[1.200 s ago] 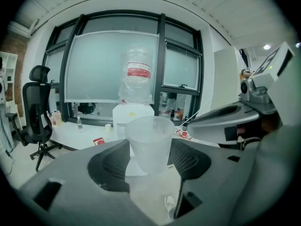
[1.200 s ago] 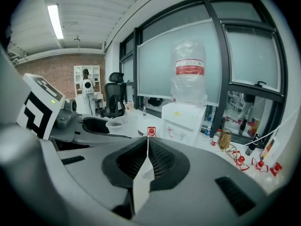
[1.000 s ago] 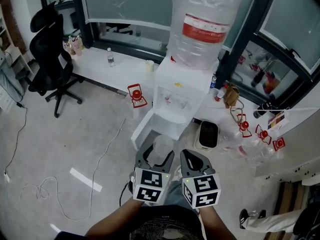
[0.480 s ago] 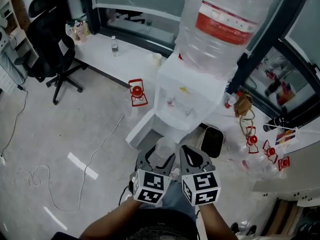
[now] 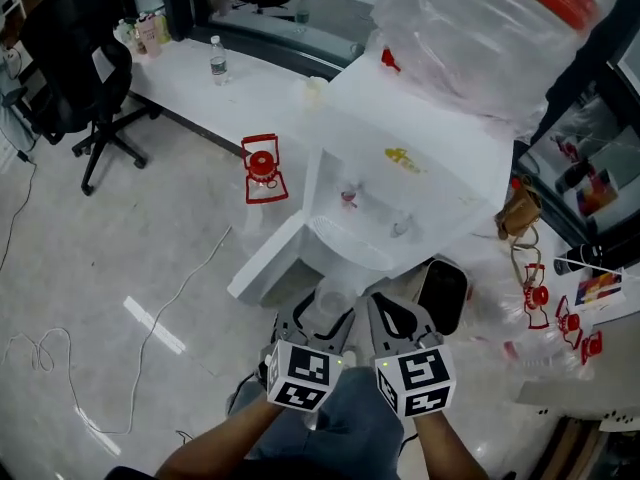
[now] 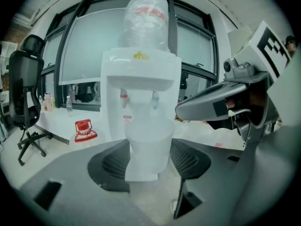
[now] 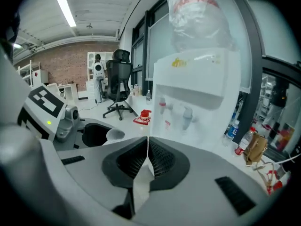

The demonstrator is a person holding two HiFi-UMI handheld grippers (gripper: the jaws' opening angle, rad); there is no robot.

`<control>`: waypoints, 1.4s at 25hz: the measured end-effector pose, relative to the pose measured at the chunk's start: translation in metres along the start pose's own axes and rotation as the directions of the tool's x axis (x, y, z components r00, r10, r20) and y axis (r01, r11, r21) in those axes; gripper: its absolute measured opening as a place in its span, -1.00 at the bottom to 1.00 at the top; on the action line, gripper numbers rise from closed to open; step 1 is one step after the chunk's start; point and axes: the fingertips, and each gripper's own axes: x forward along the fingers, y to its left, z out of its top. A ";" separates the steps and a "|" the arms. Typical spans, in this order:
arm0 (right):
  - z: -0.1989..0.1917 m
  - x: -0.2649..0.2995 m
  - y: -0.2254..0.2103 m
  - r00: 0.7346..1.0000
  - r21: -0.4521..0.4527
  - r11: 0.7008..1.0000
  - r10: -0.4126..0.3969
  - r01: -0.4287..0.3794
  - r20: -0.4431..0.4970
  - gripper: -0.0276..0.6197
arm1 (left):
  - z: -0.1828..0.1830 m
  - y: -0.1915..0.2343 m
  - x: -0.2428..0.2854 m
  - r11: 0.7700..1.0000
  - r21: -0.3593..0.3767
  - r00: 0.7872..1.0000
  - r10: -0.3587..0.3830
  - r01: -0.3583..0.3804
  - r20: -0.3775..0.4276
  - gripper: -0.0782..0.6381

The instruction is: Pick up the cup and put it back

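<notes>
A translucent plastic cup stands upright between the jaws of my left gripper, which is shut on it. In the left gripper view the cup fills the gap between both ribbed pads, in front of the white water dispenser. My right gripper hangs just to the right of it, shut and empty; its view shows the jaws meeting edge to edge. The dispenser with its drip tray stands right ahead of both grippers, a large water bottle on top.
A red lantern-shaped object sits on the floor left of the dispenser. A black bin lies to its right. A white ledge with a small bottle and a black office chair are at the far left. A cable crosses the floor.
The head view has closed in on the dispenser, which now looms larger and nearer. Both grippers keep their pose, the left still holding the cup.
</notes>
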 end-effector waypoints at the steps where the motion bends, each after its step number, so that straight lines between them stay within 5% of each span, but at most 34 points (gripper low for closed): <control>1: -0.013 0.011 -0.004 1.000 -0.008 1.000 0.006 -0.006 0.000 -0.85 | -0.013 0.003 0.012 1.000 0.001 1.000 0.000 0.000 0.002 -0.03; 10: -0.114 0.104 -0.022 0.998 -0.116 0.992 0.056 -0.055 0.005 -0.85 | -0.131 0.024 0.118 0.999 0.032 1.000 -0.025 0.024 0.013 -0.03; 17: -0.174 0.161 -0.035 0.997 -0.079 0.995 0.063 -0.060 0.034 -0.85 | -0.199 0.038 0.187 0.996 0.070 0.998 -0.050 0.047 0.042 -0.03; 35: -0.248 0.236 -0.056 0.999 -0.064 0.998 0.027 -0.025 0.034 -0.85 | -0.296 0.054 0.356 0.986 0.152 0.993 -0.082 0.069 0.084 -0.03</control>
